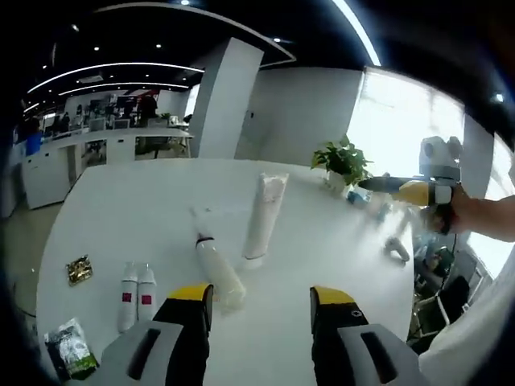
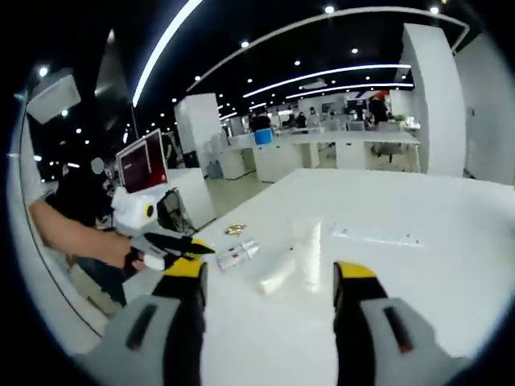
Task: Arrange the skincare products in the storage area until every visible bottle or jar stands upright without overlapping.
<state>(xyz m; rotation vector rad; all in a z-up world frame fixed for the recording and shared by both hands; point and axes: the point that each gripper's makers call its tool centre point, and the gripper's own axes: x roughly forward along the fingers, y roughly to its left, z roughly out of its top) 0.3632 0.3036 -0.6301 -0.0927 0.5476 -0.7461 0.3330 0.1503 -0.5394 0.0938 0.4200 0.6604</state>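
1. Left gripper view: the left gripper (image 1: 261,301) stands spread over the white table (image 1: 129,217), gripping nothing. A bottle (image 1: 217,269) lies flat just ahead of its left jaw, long axis running away up-left, dark cap at the far end. A tube (image 1: 265,215) lies ahead between the jaws, pointing away. Two small bottles (image 1: 137,296) lie left, side by side. Foil packets (image 1: 78,269) sit far left. A plant (image 1: 344,161) stands right; small items beside it blur.

2. Right gripper view: the right gripper (image 2: 269,277) is spread, empty. The tube (image 2: 306,249) and bottle (image 2: 278,277) lie ahead between the jaws, blurred. The left gripper (image 2: 189,248) enters left, its jaw gap unclear.
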